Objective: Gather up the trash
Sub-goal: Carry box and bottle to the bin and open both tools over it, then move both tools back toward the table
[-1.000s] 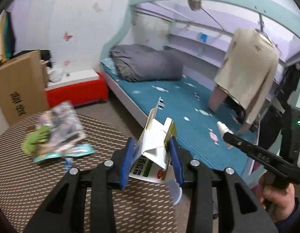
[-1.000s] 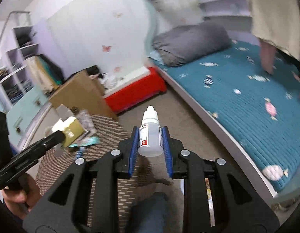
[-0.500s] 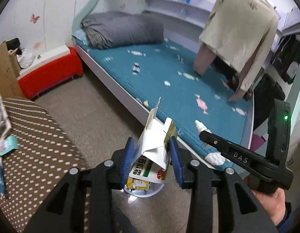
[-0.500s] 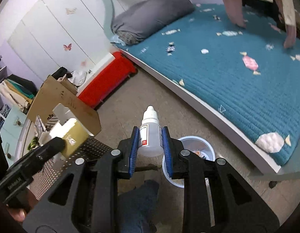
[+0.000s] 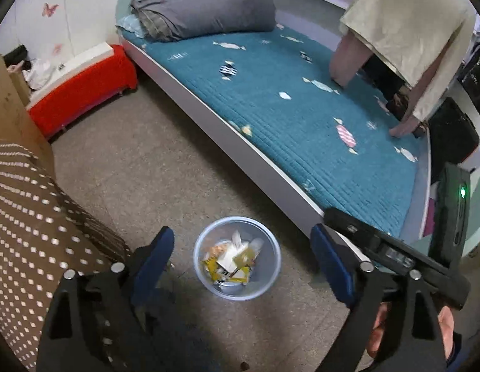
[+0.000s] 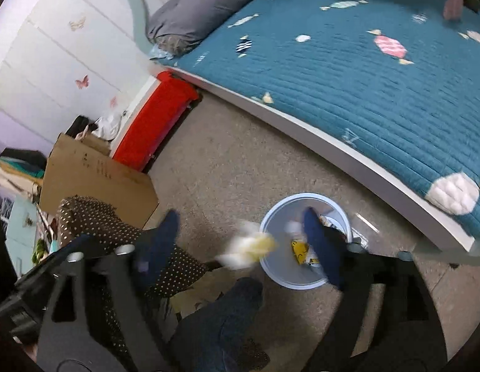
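Note:
A pale blue waste bin (image 5: 272, 271) stands on the floor beside the bed, with yellow and white wrappers (image 5: 230, 260) inside. My left gripper (image 5: 243, 259) is open and empty, right above the bin. My right gripper (image 6: 243, 241) is open above the bin (image 6: 278, 279) too. A blurred white-and-yellow carton (image 6: 249, 246) is in the air at the bin's left rim. A small white bottle (image 6: 294, 228) shows blurred inside the bin. The right gripper's body (image 5: 392, 248) shows at the right of the left wrist view.
A brown dotted round table (image 5: 29, 232) is at the left. A bed with a teal quilt (image 5: 302, 108) runs along the right. A red bench (image 5: 81, 90) and a cardboard box (image 6: 97, 179) stand at the back. My knee (image 6: 221, 319) is below the bin.
Both grippers have opened above the bin. The carton has left my left gripper and the white bottle has left my right gripper. Both views have tilted down toward the floor.

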Demonstrator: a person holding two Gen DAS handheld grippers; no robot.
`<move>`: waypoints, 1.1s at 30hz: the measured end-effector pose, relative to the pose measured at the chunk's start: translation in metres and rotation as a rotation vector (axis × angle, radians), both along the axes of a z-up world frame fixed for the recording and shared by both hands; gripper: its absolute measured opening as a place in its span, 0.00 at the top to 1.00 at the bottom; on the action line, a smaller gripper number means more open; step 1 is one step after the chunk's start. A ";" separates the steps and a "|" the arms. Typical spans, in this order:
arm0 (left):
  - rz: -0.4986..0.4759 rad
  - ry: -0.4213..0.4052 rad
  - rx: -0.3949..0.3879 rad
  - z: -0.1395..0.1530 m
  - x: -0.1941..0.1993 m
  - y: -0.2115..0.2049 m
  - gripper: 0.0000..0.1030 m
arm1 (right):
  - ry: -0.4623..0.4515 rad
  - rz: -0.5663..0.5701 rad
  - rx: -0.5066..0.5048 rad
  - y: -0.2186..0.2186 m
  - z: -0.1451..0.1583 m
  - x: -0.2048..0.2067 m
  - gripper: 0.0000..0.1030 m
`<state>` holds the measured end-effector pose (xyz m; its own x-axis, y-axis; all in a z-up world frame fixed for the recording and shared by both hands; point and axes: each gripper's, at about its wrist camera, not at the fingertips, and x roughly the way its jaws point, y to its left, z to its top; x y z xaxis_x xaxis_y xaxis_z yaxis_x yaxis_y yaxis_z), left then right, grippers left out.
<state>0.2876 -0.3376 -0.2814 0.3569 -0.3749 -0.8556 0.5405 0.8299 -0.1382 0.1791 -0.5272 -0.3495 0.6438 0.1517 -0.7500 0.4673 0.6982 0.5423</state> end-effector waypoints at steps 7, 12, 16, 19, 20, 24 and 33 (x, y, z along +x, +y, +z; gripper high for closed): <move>0.017 -0.066 -0.032 0.024 -0.011 0.010 0.13 | 0.033 -0.034 -0.067 0.003 0.013 -0.012 0.06; 0.011 -0.121 -0.046 0.046 -0.025 0.019 0.13 | 0.011 -0.026 -0.110 0.017 0.038 -0.017 0.06; 0.021 -0.149 -0.073 0.064 -0.034 0.034 0.13 | -0.016 -0.008 -0.138 0.031 0.060 -0.019 0.06; 0.030 -0.172 -0.088 0.076 -0.040 0.046 0.13 | -0.034 0.010 -0.171 0.044 0.080 -0.018 0.06; 0.032 -0.179 -0.096 0.081 -0.042 0.053 0.13 | -0.042 0.016 -0.183 0.049 0.087 -0.018 0.06; 0.050 -0.213 -0.116 0.096 -0.049 0.078 0.13 | -0.077 0.048 -0.221 0.071 0.113 -0.017 0.06; 0.123 -0.284 -0.151 0.126 -0.058 0.153 0.13 | -0.141 0.130 -0.281 0.134 0.158 -0.006 0.06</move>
<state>0.2294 -0.1849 -0.1557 0.6232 -0.4291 -0.6538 0.4718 0.8731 -0.1232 0.1731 -0.3931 -0.1918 0.7330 0.0395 -0.6791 0.2984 0.8785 0.3731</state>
